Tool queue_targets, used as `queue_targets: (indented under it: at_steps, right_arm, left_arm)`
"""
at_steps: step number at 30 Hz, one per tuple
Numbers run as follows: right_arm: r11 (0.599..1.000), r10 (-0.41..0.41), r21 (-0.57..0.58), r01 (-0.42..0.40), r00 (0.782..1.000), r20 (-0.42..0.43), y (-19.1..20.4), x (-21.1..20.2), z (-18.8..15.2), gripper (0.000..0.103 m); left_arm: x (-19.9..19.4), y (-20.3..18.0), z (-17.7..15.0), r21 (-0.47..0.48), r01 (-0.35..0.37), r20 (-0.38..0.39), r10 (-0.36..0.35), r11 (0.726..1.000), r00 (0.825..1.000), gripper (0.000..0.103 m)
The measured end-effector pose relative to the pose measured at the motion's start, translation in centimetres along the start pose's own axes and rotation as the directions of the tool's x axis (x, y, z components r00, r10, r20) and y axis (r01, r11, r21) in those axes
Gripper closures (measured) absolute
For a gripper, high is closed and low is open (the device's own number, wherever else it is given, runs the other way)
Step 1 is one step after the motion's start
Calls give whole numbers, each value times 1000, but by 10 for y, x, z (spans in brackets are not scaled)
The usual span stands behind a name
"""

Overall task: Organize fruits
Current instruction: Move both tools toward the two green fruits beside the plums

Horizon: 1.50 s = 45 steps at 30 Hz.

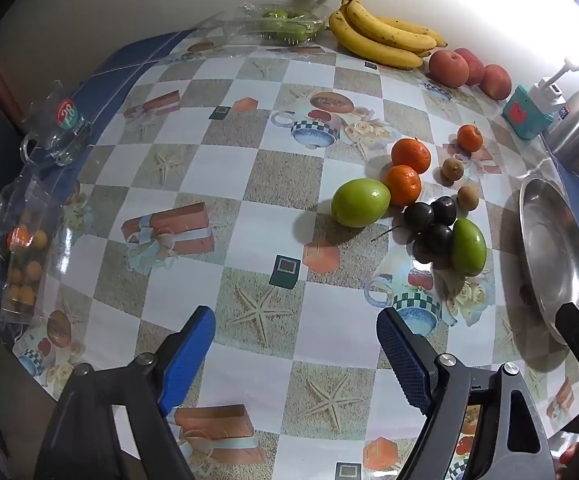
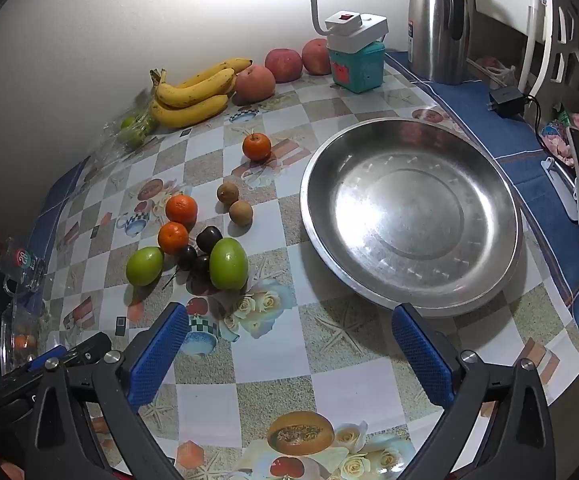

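Loose fruit lies mid-table: two green fruits (image 1: 360, 202) (image 1: 468, 247), dark plums (image 1: 429, 228), three mandarins (image 1: 402, 185), two small brown fruits (image 1: 452, 168). The same cluster shows in the right wrist view: green fruits (image 2: 228, 263), plums (image 2: 208, 239), mandarins (image 2: 173, 237), brown fruits (image 2: 240, 212). An empty steel dish (image 2: 409, 208) sits to the right; it also shows in the left wrist view (image 1: 553, 256). My left gripper (image 1: 295, 360) is open and empty, above the table short of the fruit. My right gripper (image 2: 289, 354) is open and empty, near the dish's front rim.
Bananas (image 2: 193, 92) and three peaches (image 2: 255, 82) lie by the back wall, beside a clear box of green fruit (image 1: 285, 24). A teal box (image 2: 355, 64), a steel thermos (image 2: 435, 20), a glass mug (image 1: 55, 124) and a clear container with small oranges (image 1: 17, 256) stand around the edges.
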State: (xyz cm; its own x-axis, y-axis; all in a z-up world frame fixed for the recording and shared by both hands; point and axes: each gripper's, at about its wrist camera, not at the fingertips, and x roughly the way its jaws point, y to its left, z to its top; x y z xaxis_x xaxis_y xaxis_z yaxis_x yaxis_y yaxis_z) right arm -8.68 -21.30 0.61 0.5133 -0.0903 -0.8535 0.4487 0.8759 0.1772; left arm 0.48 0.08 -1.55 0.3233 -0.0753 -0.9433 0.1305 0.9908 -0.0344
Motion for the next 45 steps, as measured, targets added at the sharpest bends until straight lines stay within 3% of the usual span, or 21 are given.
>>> queue_targets:
  at_steps: [34, 41, 45]
  right_arm:
    - [1000, 3, 2, -3, 1000, -1, -2, 1, 0, 1]
    - [1000, 1, -1, -1, 1000, -11, 1, 2, -1, 1]
    - [1000, -2, -11, 2, 1000, -17, 4, 5, -1, 1]
  left_arm:
    - [5, 0, -1, -8, 4, -15, -4, 1000, 1000, 17]
    - [3, -2, 0, 3, -4, -15, 4, 1000, 1000, 11]
    - [2, -4, 4, 4, -22, 4, 22, 1000, 1000, 0]
